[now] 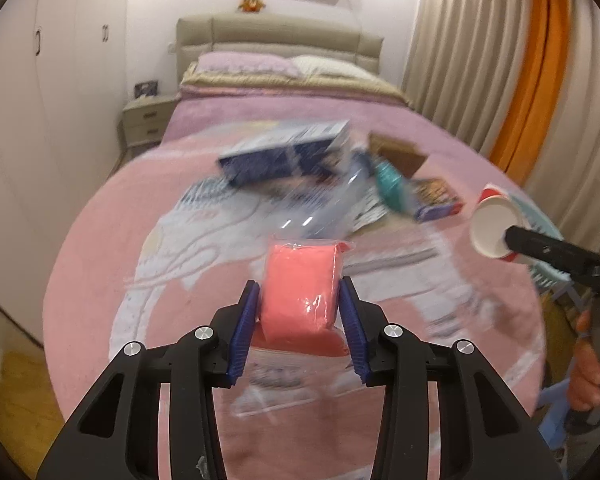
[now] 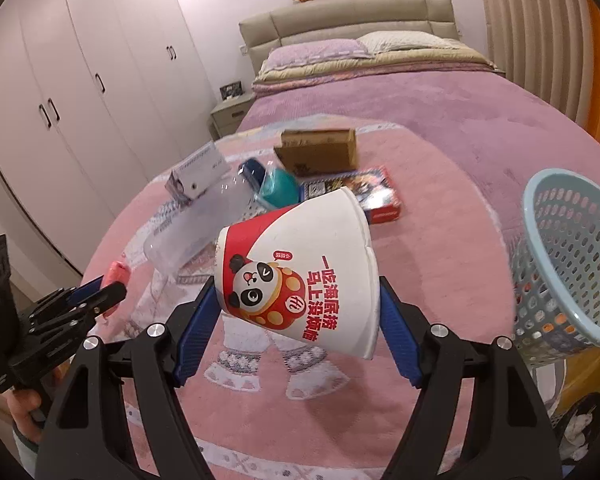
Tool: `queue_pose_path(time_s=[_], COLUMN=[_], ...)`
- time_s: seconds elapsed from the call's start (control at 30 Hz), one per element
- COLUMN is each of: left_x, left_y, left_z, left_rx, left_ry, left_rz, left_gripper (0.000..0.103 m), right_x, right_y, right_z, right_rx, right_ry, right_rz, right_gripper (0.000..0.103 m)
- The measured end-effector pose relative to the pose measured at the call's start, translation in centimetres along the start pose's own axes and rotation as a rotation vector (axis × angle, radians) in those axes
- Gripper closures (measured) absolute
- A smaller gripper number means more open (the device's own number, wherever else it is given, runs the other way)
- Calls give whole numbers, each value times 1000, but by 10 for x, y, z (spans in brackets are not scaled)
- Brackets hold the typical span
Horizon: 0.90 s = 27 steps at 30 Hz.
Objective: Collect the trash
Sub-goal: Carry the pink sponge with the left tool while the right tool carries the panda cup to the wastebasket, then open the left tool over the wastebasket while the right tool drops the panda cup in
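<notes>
Both loads up off the bed [image 2: 440, 128]: left gripper [image 1: 300, 312] fingers pinched on pink packet [image 1: 300, 292], right gripper [image 2: 296, 316] fingers clamped on paper cup [image 2: 300, 268]; best swung over blue basket [image 2: 572, 256] before easing open, no squeezing harder

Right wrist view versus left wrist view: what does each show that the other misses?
Only the right wrist view shows the panda print on the paper cup gripped in the right tongs, and most of the blue mesh basket standing at the right. Only the left wrist view shows the pink packet clamped squarely between the left tongs, and the cup's open mouth. Both show the pink bedspread, the clear plastic bottle, the teal item and the brown box.
</notes>
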State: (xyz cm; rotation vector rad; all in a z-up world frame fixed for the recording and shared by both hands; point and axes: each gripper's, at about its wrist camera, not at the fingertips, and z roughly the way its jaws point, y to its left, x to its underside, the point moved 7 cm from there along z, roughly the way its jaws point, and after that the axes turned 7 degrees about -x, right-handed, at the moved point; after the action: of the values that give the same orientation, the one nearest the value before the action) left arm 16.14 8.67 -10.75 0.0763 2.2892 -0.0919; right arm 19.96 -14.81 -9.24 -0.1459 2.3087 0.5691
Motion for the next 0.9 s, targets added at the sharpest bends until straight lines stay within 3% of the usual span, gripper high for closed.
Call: queue_pose_path(time_s=[0.23, 0.5, 0.77, 0.9], left_x=[-37, -68, -85, -85], left_y=[-70, -162, -258, -303], left_z=[-17, -10, 27, 50], left_rx=[109, 235, 377, 413], left_ry=[-82, -110, -43, -6], left_rz=[91, 181, 232, 269], left_gripper=[64, 64, 64, 64], right_x=[-19, -33, -32, -25], right_y=[-21, -72, -165, -208], right_z=[-41, -81, -108, -115], right_rx=[53, 144, 294, 348], right_ry=[-100, -184, -198, -186], right_rz=[10, 63, 216, 280], right_gripper=[31, 31, 31, 31])
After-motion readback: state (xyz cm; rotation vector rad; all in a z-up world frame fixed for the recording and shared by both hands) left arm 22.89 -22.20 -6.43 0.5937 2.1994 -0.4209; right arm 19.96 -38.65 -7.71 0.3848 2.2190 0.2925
